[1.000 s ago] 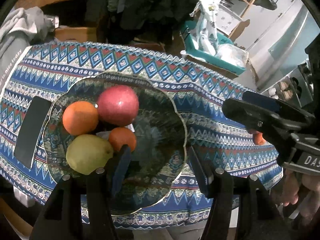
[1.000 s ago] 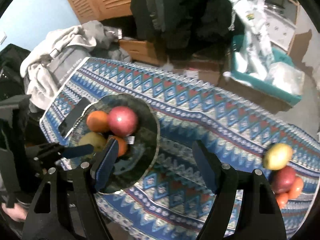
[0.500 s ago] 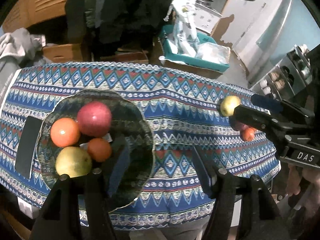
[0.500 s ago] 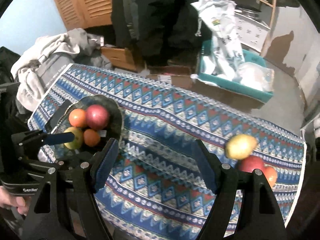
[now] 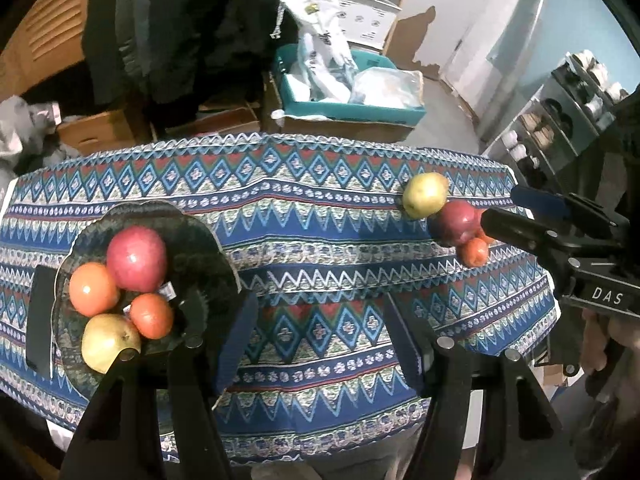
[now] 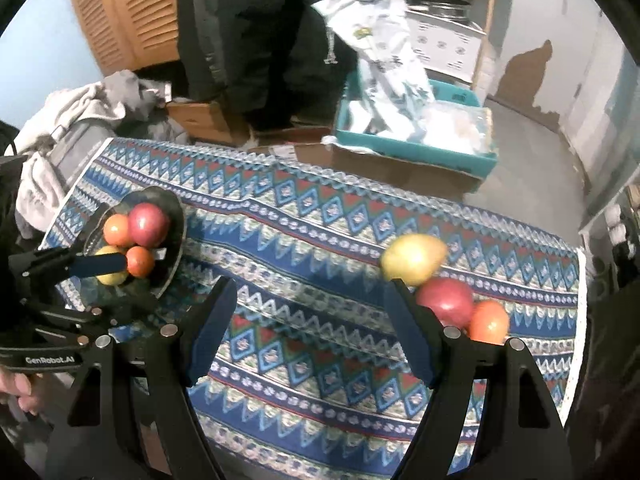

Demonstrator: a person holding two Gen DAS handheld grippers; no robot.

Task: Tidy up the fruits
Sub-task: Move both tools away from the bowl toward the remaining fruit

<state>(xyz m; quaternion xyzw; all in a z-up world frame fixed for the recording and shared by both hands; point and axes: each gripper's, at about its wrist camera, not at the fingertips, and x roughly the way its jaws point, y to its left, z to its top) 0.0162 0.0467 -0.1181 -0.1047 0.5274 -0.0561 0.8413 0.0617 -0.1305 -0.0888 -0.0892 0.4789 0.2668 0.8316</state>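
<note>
Dark plate (image 5: 208,240) w/ 4 fruits, loose yellow-green apple (image 6: 412,260), left gripper (image 5: 320,340) spread, right gripper (image 6: 308,332) spread

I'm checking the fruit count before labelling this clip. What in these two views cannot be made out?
- Loose pile, left wrist view: the right gripper covers fruit behind the dark red apple and small orange fruit; count unclear.
- Right wrist view: the yellow-green fruit is motion-blurred; apple or pear unclear.
- Dark patterned plate: its near rim is hidden by the left gripper.
</note>
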